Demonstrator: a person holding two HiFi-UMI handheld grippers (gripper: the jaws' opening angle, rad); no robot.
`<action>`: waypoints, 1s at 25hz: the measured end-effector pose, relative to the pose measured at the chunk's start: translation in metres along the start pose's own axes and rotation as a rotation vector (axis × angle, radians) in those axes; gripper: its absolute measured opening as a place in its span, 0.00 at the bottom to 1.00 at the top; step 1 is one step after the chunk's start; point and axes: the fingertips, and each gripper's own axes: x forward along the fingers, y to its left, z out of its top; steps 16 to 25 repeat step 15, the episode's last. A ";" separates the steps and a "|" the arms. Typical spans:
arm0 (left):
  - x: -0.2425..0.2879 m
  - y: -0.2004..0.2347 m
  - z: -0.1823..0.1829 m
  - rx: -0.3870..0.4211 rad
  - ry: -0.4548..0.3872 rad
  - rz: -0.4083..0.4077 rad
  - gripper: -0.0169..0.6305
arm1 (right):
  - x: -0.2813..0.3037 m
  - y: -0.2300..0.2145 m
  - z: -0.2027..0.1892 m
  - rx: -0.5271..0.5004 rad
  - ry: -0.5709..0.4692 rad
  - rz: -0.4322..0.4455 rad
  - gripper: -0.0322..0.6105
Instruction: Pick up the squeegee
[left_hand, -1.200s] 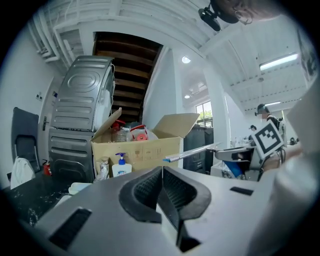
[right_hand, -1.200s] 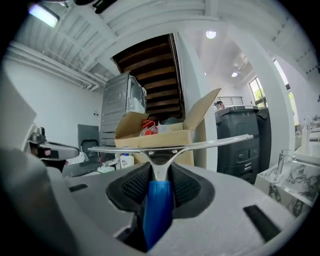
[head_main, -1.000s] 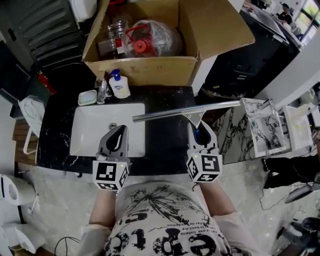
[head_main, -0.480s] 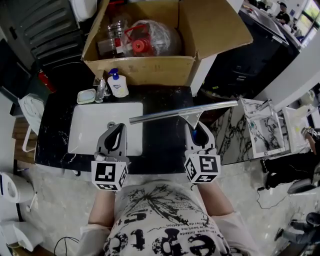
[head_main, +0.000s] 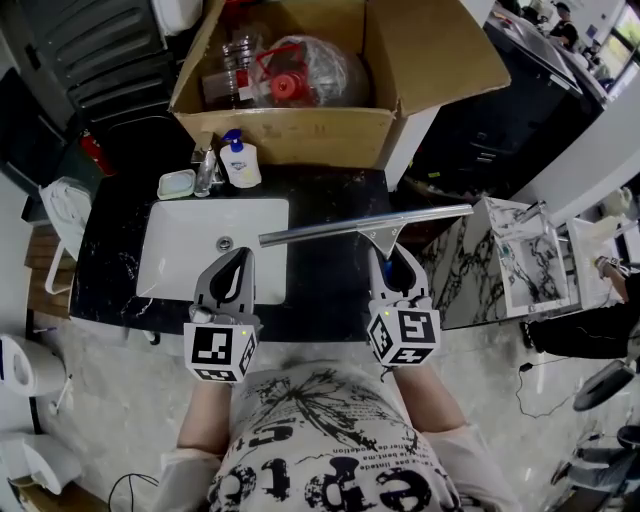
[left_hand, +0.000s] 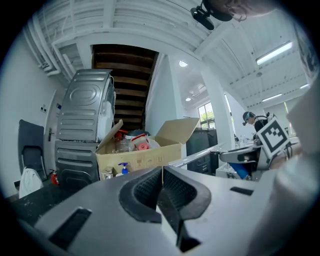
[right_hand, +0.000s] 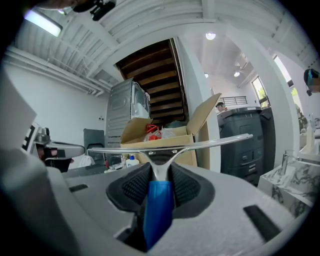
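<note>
The squeegee (head_main: 366, 225) has a long silver blade bar and a blue handle (right_hand: 159, 202). My right gripper (head_main: 392, 268) is shut on that handle and holds the tool level above the black marble counter (head_main: 330, 270), the bar (right_hand: 170, 145) lying crosswise ahead of the jaws. My left gripper (head_main: 233, 277) hovers over the front of the white sink (head_main: 180, 250), its ribbed pads (left_hand: 150, 187) pressed together on nothing.
An open cardboard box (head_main: 300, 130) with bottles and plastic stands behind the counter. A soap bottle (head_main: 238, 165), tap (head_main: 206, 175) and soap dish (head_main: 176, 184) line the sink's back edge. A marbled stand (head_main: 520, 260) sits to the right, a dark cabinet (head_main: 500, 120) beyond.
</note>
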 end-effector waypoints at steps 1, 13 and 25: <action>-0.001 -0.001 0.000 0.002 0.001 0.001 0.05 | -0.001 0.000 -0.001 0.002 0.003 0.000 0.22; -0.007 -0.005 -0.002 0.000 0.003 -0.008 0.05 | -0.005 0.002 -0.008 0.008 0.028 -0.005 0.22; -0.007 -0.006 -0.003 0.000 0.003 -0.008 0.05 | -0.006 0.002 -0.010 0.007 0.030 -0.005 0.22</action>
